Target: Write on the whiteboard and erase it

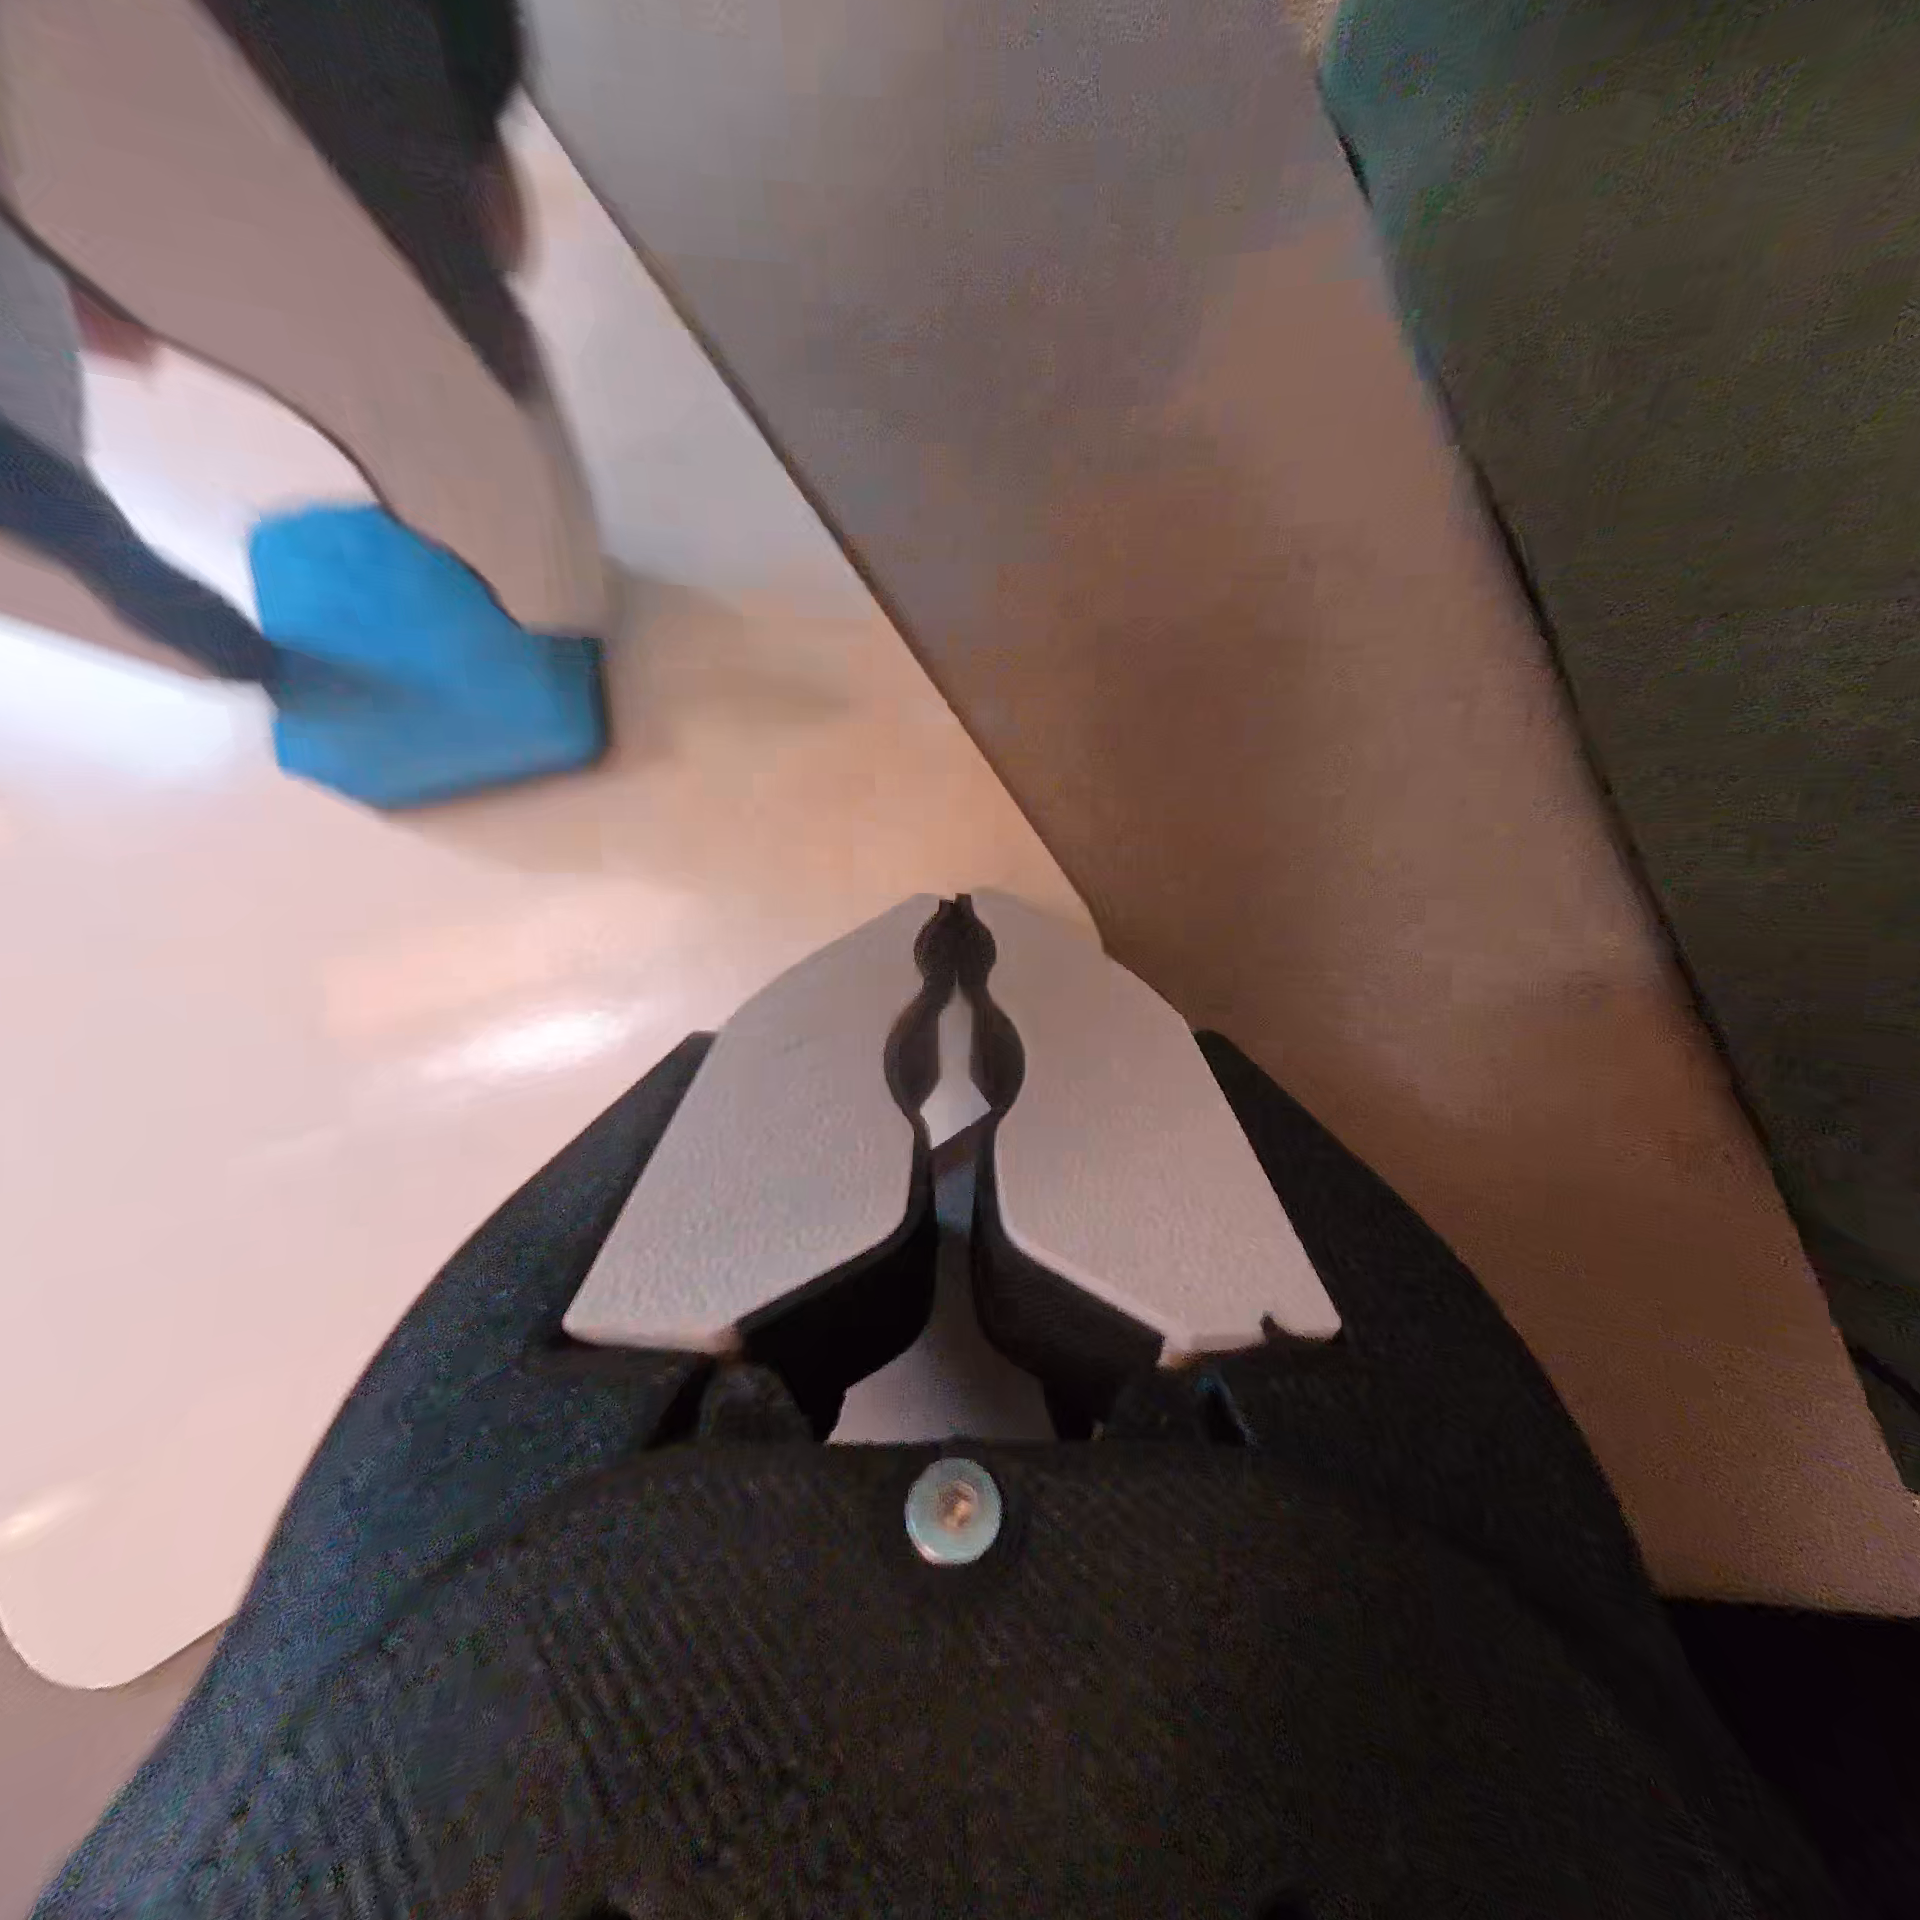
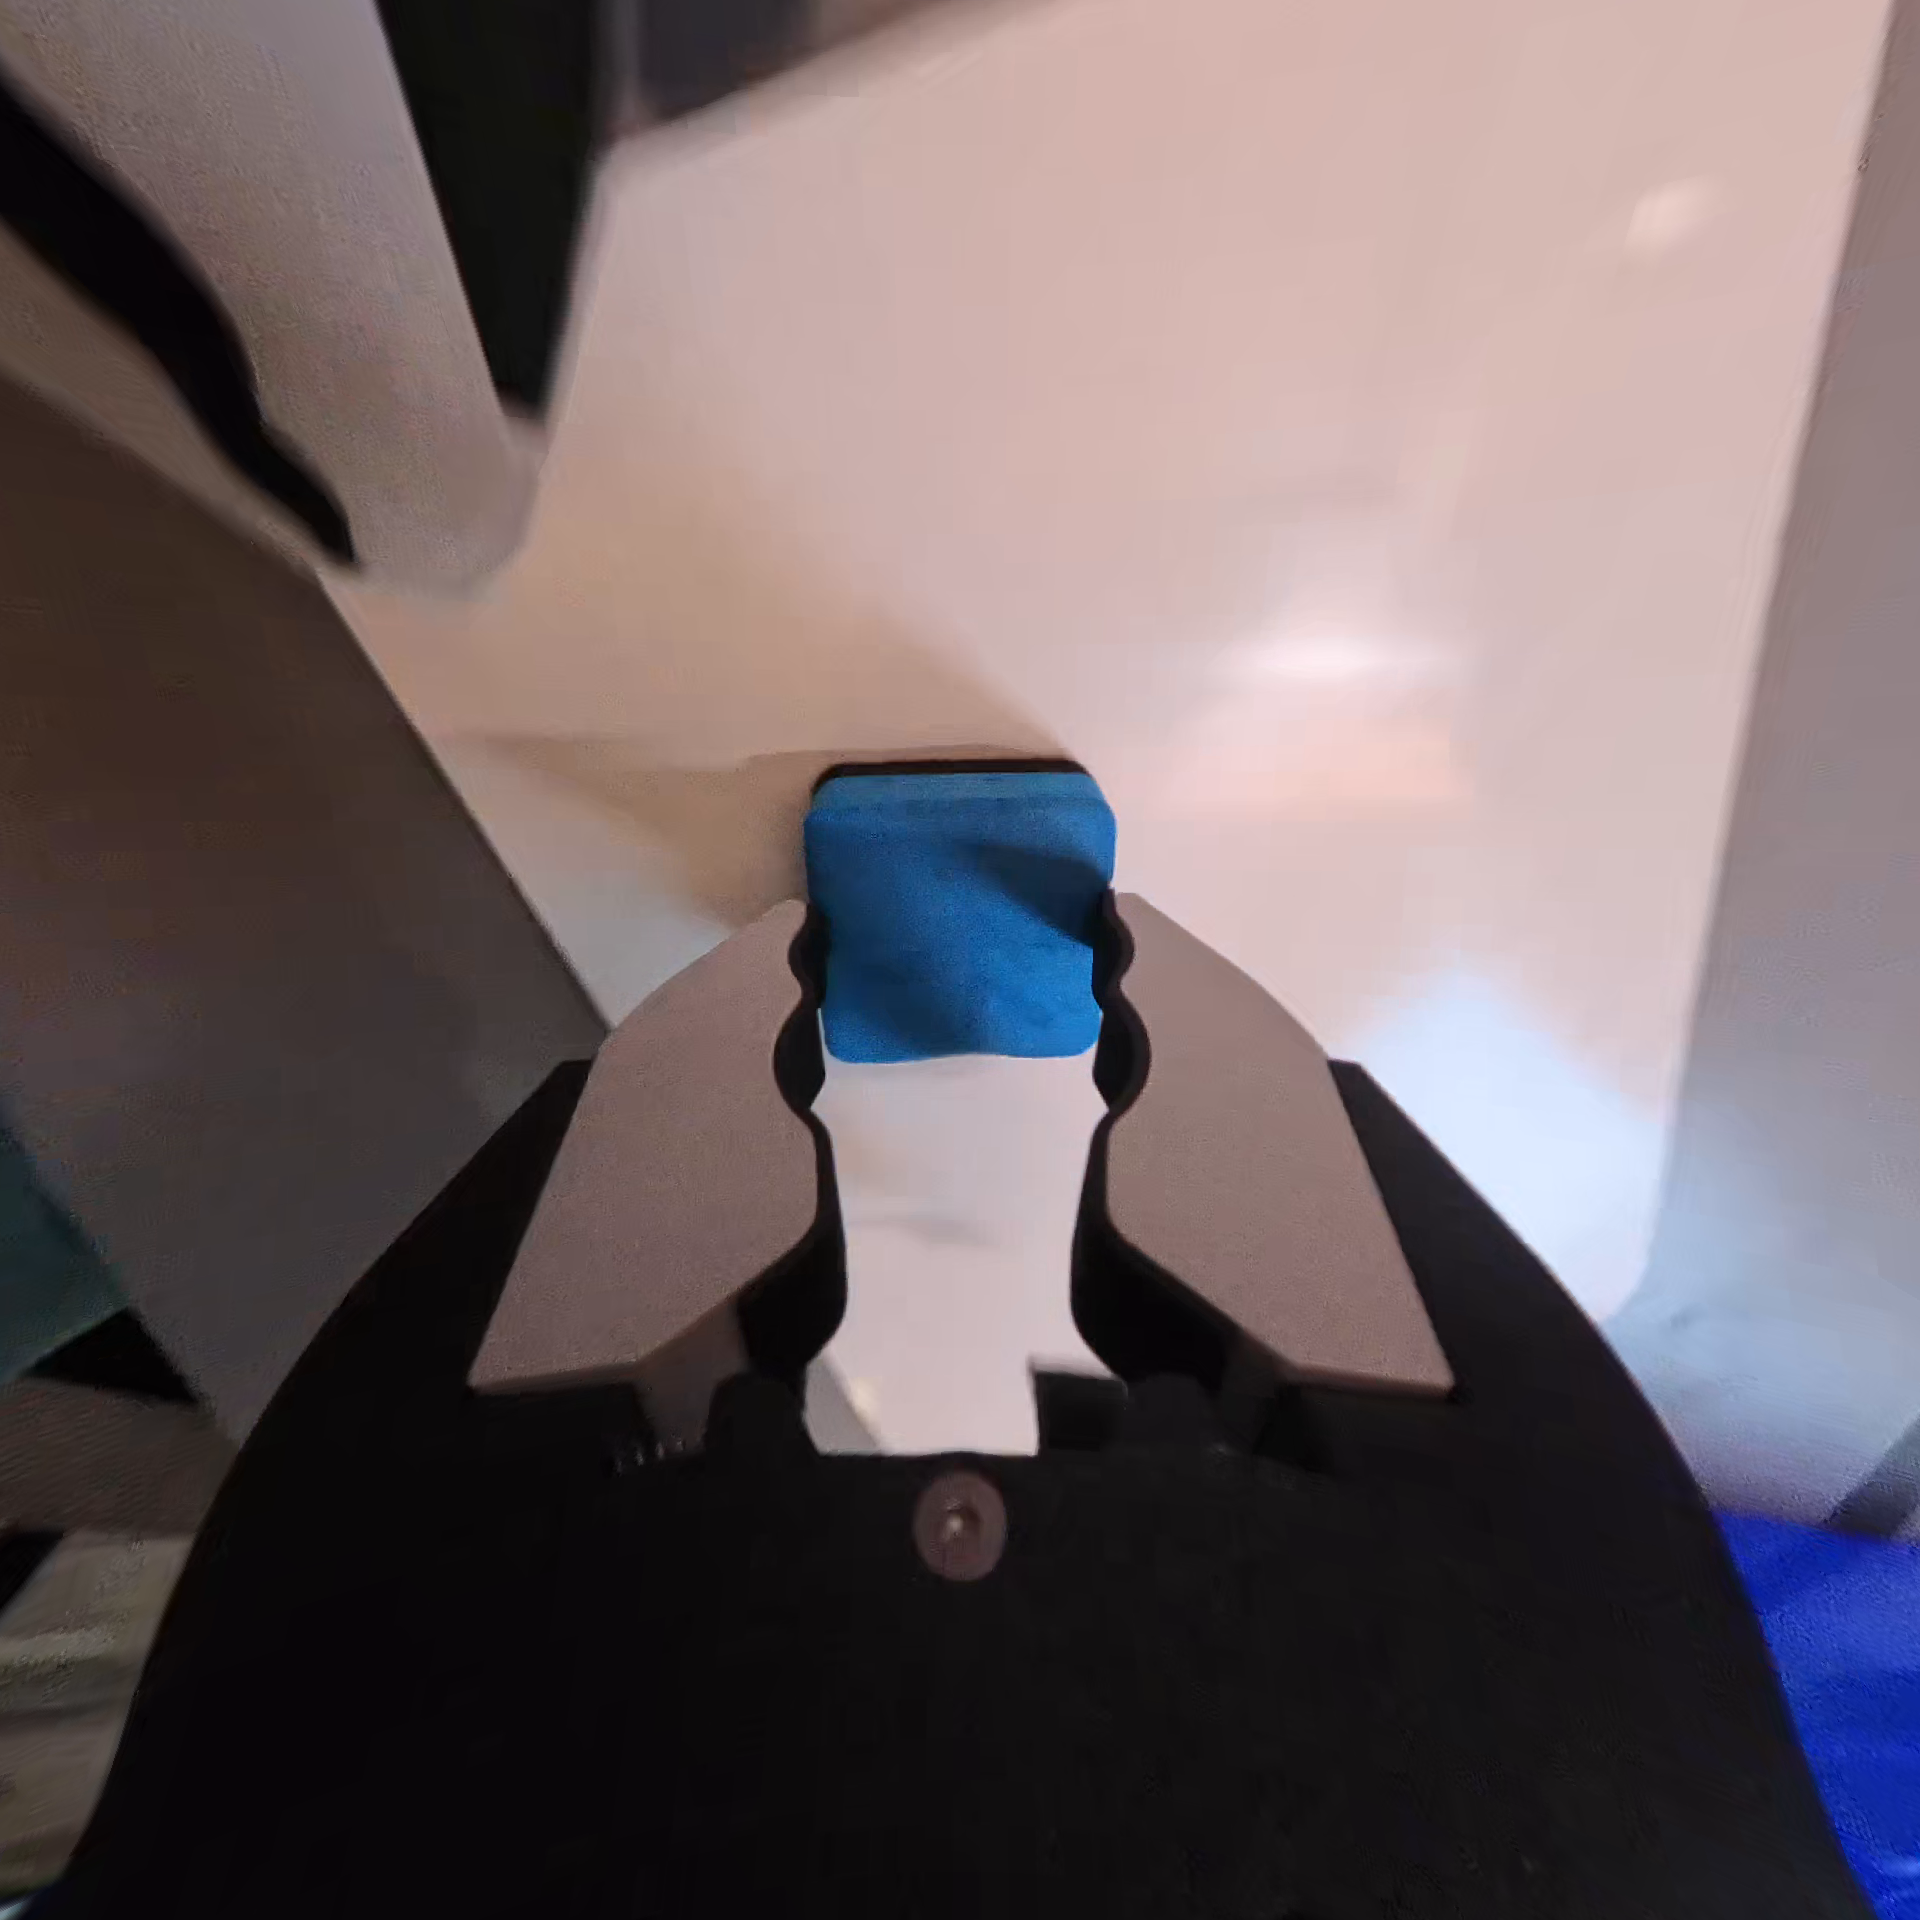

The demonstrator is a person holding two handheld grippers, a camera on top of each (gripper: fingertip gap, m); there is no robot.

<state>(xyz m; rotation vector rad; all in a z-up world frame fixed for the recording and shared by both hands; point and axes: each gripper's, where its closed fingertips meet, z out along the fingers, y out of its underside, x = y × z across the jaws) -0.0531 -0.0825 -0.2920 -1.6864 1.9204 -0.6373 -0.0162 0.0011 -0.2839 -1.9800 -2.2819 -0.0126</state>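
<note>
The whiteboard (image 2: 1195,416) is a glossy white surface; I see no marks on the part that shows. My right gripper (image 2: 956,920) is shut on a blue foam eraser (image 2: 951,852), whose dark felt face is pressed against the board. The eraser (image 1: 416,655) also shows at the left of the left wrist view, blurred, held by the right gripper's fingers (image 1: 343,343) against the board (image 1: 312,1039). My left gripper (image 1: 958,914) is shut with nothing in it, its tips close to the board's edge. It shows blurred at the upper left of the right wrist view (image 2: 260,364).
A wide grey band (image 1: 1039,416) runs diagonally along the board's edge. A dark green surface (image 1: 1662,520) lies beyond it on the right. A bright blue patch (image 2: 1829,1683) shows at the lower right of the right wrist view.
</note>
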